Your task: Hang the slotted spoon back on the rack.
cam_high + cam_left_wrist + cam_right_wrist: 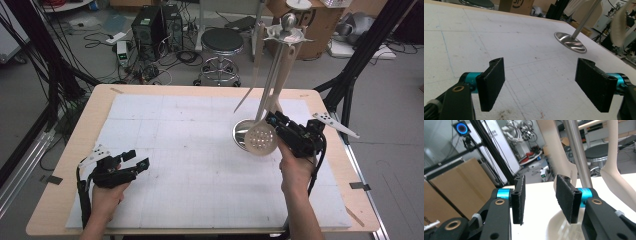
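Note:
A metal utensil stand rises at the right of the white board, with a round steel base [243, 131] and a pole [276, 70]. Several cream utensils hang from its top, and a slotted spoon [261, 138] is the lowest, over the base. My right gripper [273, 120] sits just right of that spoon and behind it. Its jaws stand open with nothing between the pads [519, 197]. In the right gripper view the pole [576, 152] and a cream handle [552, 150] lie just beyond the right gripper [540, 197]. My left gripper [138, 160] rests open at the front left, with the left gripper [540, 82] empty and the base [570, 43] far ahead.
The white gridded board [190, 150] covers most of the wooden table [80, 130]. Beyond the far edge stand a black stool [221, 42], a computer tower [149, 25] and a cardboard box [322, 22]. Black tripod legs [350, 75] flank the right side.

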`<state>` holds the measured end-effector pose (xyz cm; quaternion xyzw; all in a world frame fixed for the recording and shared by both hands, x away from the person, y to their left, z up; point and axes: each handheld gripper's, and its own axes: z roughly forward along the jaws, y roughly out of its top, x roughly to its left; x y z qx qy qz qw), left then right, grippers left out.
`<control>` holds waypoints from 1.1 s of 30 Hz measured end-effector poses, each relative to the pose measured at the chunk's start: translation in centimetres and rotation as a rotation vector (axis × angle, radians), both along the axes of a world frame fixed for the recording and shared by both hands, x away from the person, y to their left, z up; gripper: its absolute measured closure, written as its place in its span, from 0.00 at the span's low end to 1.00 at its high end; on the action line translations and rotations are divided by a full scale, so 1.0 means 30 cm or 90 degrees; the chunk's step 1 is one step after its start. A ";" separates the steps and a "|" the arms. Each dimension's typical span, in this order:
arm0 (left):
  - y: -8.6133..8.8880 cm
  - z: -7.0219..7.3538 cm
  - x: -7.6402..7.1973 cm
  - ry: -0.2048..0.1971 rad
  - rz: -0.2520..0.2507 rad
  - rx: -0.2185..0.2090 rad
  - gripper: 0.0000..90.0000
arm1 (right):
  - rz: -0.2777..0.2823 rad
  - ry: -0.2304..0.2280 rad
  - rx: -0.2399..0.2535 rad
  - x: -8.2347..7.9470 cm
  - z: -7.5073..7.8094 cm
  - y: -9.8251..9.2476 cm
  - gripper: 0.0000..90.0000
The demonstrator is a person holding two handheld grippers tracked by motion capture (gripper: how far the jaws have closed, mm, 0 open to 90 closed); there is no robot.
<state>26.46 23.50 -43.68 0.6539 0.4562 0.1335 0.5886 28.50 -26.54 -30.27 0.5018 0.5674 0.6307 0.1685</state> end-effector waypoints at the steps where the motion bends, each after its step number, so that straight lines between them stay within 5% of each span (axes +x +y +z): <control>1: 0.000 0.000 0.000 0.000 0.000 0.000 0.27 | -0.003 0.001 0.001 0.000 -0.004 0.000 0.64; 11: -0.002 -0.001 0.000 0.000 -0.002 0.002 0.27 | -0.003 0.003 0.028 -0.023 -0.050 -0.028 0.51; 13: -0.002 -0.001 -0.001 0.001 -0.002 0.001 0.27 | -0.013 0.010 0.018 -0.025 -0.058 -0.030 0.41; 20: -0.008 0.000 -0.002 -0.005 -0.013 -0.002 0.27 | 0.011 0.012 0.005 -0.035 -0.097 -0.030 0.33; 33: -0.017 0.004 -0.004 -0.006 -0.019 0.001 0.27 | 0.014 0.026 -0.025 -0.051 -0.175 -0.031 0.30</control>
